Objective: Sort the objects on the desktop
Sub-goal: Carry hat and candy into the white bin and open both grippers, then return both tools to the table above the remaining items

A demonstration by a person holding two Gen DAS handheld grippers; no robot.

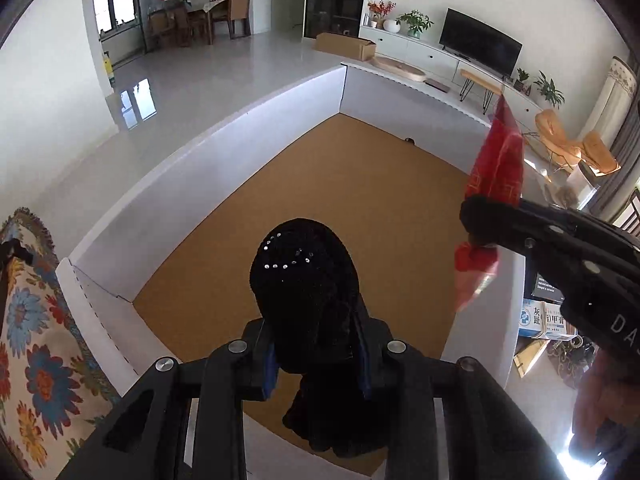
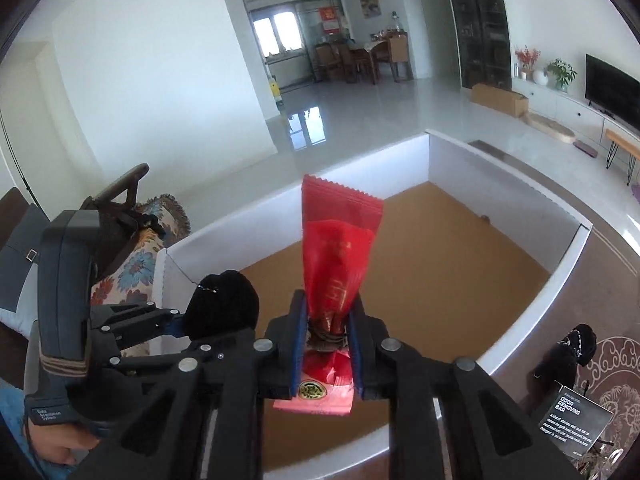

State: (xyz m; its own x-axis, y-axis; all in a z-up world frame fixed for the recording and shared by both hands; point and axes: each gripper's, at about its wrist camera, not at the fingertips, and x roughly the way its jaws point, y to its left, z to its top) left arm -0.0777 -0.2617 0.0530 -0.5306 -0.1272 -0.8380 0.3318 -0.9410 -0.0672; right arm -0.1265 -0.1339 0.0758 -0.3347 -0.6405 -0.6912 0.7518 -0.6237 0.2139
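Left wrist view: the left gripper held a black knitted item studded with small beads, its fingers closed on the lower part, the whole hanging above the cork-brown floor of a white-walled box; the right gripper, entering from the right edge, pinched a red foil packet just over the box's right wall. Right wrist view: the packet stood upright between blue-padded fingers clamped narrowly near its lower seal; the left gripper and its black load hung close beside it, over the near left corner of the box. The step in hand appeared to be dropping both things into the box; done well, each would be carried clear of the walls, lowered toward the floor, kept apart from the other, then released by opening the fingers fully before lifting away.
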